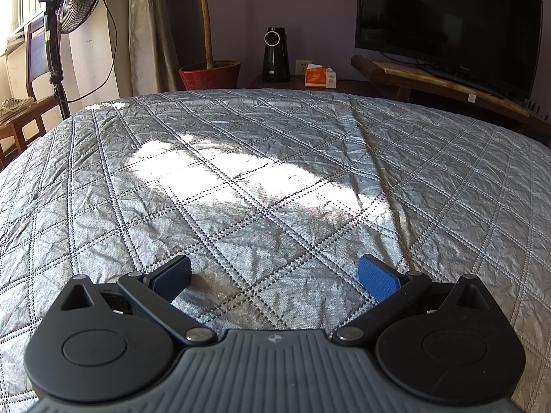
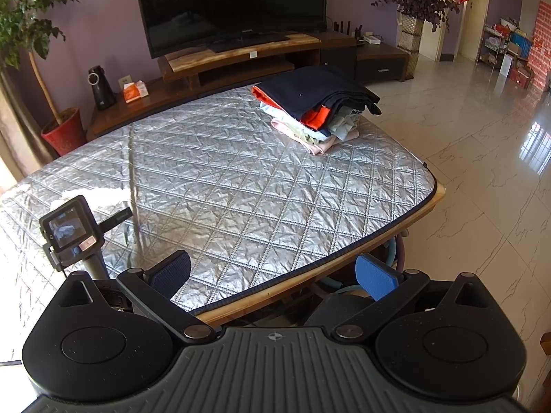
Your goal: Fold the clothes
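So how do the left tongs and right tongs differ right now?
The left tongs hover over bare quilted cover; the right tongs straddle the table's near edge, partly over floor. Only the right tongs' view shows the stacked clothes. Both are open and hold nothing.

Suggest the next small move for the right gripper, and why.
Probably reach the right gripper toward the stack of folded clothes at the far corner of the silver quilted table cover. Both it and the left gripper are open and empty, with no garment on the cover near them.
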`<state>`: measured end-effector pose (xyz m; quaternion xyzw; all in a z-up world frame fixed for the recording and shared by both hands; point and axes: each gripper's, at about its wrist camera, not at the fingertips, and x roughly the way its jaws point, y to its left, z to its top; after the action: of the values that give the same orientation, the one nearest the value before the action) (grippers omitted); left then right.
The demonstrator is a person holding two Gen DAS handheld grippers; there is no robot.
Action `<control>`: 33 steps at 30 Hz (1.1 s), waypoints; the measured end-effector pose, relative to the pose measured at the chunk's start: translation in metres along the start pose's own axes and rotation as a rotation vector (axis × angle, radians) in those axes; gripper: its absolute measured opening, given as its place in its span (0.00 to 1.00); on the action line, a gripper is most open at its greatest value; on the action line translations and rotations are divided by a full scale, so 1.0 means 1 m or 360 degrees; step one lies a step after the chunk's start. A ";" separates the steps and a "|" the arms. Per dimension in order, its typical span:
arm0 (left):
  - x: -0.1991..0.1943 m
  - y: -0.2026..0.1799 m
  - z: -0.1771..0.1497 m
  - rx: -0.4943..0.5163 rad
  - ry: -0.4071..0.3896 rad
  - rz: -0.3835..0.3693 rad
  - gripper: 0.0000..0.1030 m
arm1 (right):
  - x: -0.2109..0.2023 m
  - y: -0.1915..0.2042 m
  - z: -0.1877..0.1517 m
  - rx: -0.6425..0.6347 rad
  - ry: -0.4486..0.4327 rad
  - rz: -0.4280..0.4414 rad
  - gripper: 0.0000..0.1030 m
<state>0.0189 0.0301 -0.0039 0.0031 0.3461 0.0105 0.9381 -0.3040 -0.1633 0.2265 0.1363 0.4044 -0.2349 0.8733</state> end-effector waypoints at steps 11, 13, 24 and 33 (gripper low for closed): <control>0.000 0.000 0.000 0.0000 0.0000 0.0000 1.00 | 0.034 0.015 0.008 -0.0056 0.0002 0.0020 1.00; 0.000 0.000 0.000 0.0000 0.0000 0.0000 1.00 | 0.055 0.023 0.013 -0.0062 -0.0033 0.0078 1.00; 0.000 0.000 0.000 0.0000 0.0000 0.0000 1.00 | 0.229 0.092 0.033 -0.0278 0.0025 0.0265 1.00; 0.000 0.000 0.000 0.0000 0.0000 0.0000 1.00 | 0.322 0.144 0.044 -0.0460 0.0039 0.0414 1.00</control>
<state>0.0189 0.0298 -0.0039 0.0031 0.3461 0.0105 0.9381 -0.0196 -0.1562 0.0135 0.0635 0.4234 -0.0578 0.9019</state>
